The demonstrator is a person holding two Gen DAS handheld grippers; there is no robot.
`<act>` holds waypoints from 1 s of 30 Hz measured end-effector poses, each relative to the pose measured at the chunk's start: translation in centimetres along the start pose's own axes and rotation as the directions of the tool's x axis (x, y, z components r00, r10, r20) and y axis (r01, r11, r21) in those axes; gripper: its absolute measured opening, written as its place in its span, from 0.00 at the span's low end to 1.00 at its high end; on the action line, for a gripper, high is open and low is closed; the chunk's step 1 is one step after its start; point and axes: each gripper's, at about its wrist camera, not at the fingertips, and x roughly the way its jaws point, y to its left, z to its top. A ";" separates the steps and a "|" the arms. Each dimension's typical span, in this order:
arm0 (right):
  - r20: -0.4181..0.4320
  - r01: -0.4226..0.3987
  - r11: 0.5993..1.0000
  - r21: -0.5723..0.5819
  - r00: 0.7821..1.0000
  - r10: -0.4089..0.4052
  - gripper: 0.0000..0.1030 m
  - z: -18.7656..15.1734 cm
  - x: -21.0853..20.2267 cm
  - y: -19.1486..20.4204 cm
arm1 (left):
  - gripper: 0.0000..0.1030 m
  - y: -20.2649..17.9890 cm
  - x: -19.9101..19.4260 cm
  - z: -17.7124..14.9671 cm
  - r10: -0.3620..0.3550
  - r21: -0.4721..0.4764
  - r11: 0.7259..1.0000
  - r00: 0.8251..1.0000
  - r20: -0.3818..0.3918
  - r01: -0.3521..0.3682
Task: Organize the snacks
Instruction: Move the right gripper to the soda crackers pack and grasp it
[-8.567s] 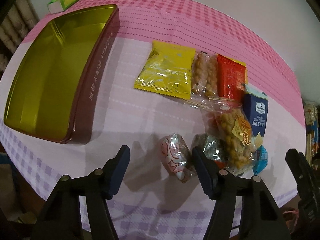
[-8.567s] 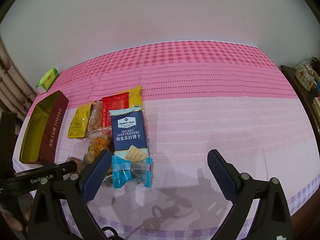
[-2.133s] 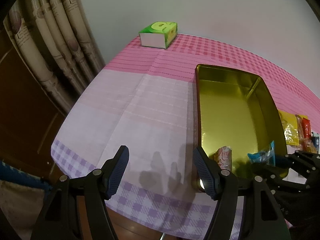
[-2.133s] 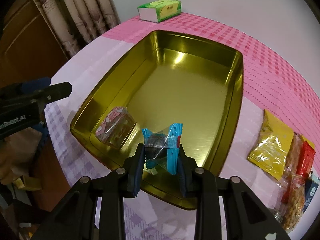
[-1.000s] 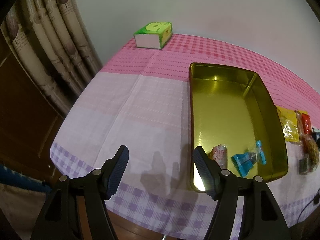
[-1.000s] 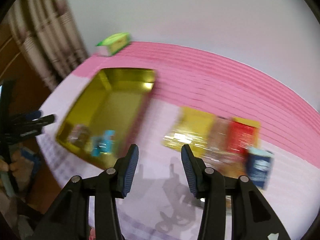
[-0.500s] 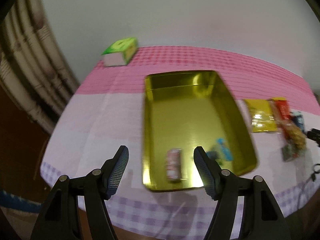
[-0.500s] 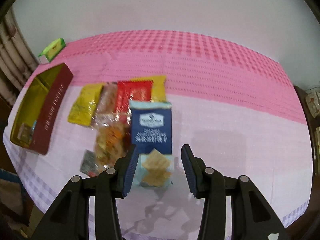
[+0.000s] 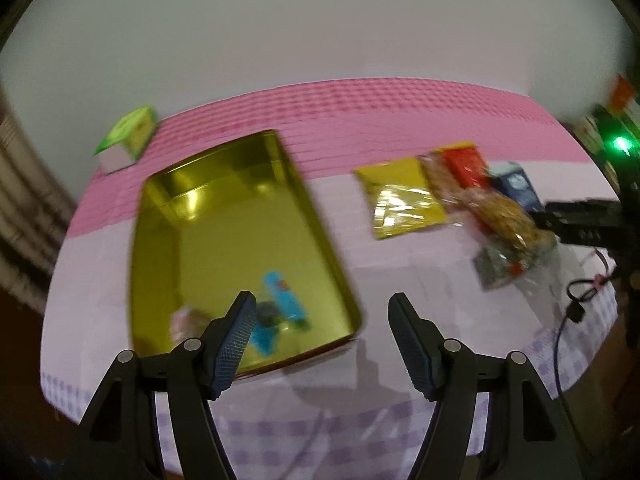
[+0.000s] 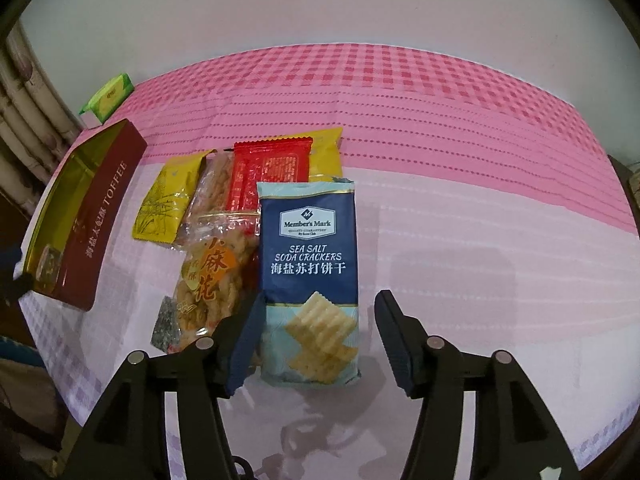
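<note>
A gold toffee tin lies open on the table; a blue candy and a pink-wrapped candy lie in its near end. My left gripper is open and empty above the tin's near right corner. To the right lies the snack pile: a yellow packet, a red packet and twisted fried dough. In the right wrist view, my right gripper is open, its fingers either side of the near end of a blue soda cracker pack. The tin lies at left.
A green tissue box stands at the far left of the pink checked tablecloth. A small dark foil packet lies beside the dough bag. A cable hangs at the table's right edge. Curtains hang at left.
My left gripper has swung right, from the tin toward the snack pile. My right gripper has moved closer, over the cracker pack's near end. Earlier, the right gripper dropped the blue candy in the tin.
</note>
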 end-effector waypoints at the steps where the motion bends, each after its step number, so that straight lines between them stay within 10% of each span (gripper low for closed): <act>1: -0.001 -0.005 1.000 0.004 1.000 0.005 0.54 0.0 0.0 -0.2 | 0.67 -0.7 0.2 0.0 -0.009 0.013 1.000 1.000 0.000 0.009; 30: 0.004 0.011 1.000 0.000 1.000 -0.011 0.59 -1.0 0.4 0.2 | 0.67 -8.0 4.8 0.1 -0.172 0.150 0.972 0.983 -0.062 0.180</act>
